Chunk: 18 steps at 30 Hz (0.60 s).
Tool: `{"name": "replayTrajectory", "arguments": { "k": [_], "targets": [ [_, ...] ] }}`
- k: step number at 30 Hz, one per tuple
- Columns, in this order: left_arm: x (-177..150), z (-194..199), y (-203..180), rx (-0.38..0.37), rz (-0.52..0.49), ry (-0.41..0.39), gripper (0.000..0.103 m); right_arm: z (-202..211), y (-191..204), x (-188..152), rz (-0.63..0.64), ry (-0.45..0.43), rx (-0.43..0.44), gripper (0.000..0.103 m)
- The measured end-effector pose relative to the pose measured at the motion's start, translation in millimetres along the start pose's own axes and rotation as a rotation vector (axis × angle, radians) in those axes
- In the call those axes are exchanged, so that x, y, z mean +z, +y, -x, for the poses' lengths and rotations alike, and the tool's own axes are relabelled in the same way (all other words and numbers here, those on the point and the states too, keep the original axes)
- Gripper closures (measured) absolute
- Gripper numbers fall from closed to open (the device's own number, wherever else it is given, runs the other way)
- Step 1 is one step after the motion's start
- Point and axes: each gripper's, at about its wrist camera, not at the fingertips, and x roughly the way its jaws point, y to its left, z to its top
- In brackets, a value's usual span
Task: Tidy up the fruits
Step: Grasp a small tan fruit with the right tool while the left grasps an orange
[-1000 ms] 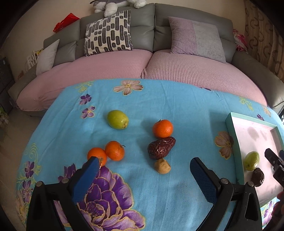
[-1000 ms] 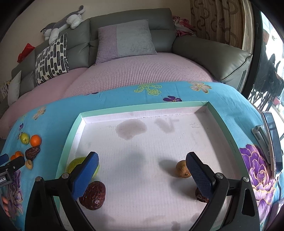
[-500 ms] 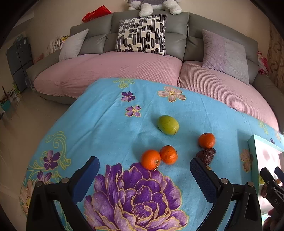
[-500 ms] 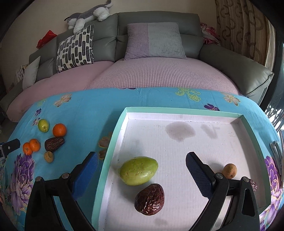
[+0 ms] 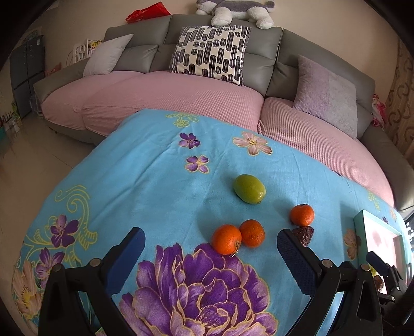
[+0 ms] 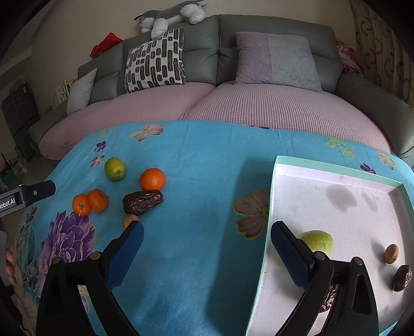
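On the blue floral cloth lie a green fruit (image 5: 249, 192), a pair of touching oranges (image 5: 238, 237), a third orange (image 5: 302, 214) and a dark date (image 5: 304, 234). My left gripper (image 5: 211, 258) is open and empty, just short of the pair of oranges. My right gripper (image 6: 207, 248) is open and empty over the cloth, left of the tray (image 6: 336, 165). The right wrist view shows the green fruit (image 6: 115, 168), oranges (image 6: 152, 178), date (image 6: 142, 202) and a small tan fruit (image 6: 128, 220). In the tray lie a green fruit (image 6: 318, 241), a tan fruit (image 6: 391, 253) and a date (image 6: 402, 277).
A grey sofa with pink cushions (image 5: 207, 95) curves around the table's far side, with pillows (image 5: 209, 51) and a plush toy (image 5: 233, 13) on top. The tray's corner (image 5: 372, 227) shows at the right of the left wrist view. Floor lies to the left.
My left gripper has swung left, so the oranges now sit between its fingers' line. My right gripper has moved left off the tray, over the cloth. Both stay open.
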Motion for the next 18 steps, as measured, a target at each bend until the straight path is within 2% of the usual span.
{"name": "replayTrajectory", "arguments": {
  "k": [5,10,11,13,17,18],
  "targets": [
    [-0.1,-11.1,1.6,-0.011,0.014,0.02,0.0,-13.1,12.6,1.1,0.018,0.024,0.029,0.006],
    [-3.7,-26.9,7.0,-0.032,0.053,0.056,0.001,-27.1,29.7,4.9,0.04,0.048,0.078,0.017],
    [-4.8,-30.1,7.2,-0.035,0.057,0.068,0.003,-29.9,34.4,5.6,0.051,0.054,0.088,0.021],
    [-6.1,-35.9,7.4,-0.044,0.065,0.083,0.009,-36.2,45.2,5.8,0.073,0.068,0.105,0.022],
    [-10.3,-47.1,11.6,-0.072,0.115,0.113,0.012,-48.6,63.2,1.9,0.108,0.102,0.142,0.033],
    [-11.1,-49.9,12.5,-0.082,0.127,0.118,0.017,-51.8,66.1,0.6,0.112,0.11,0.145,0.033]
  ]
}}
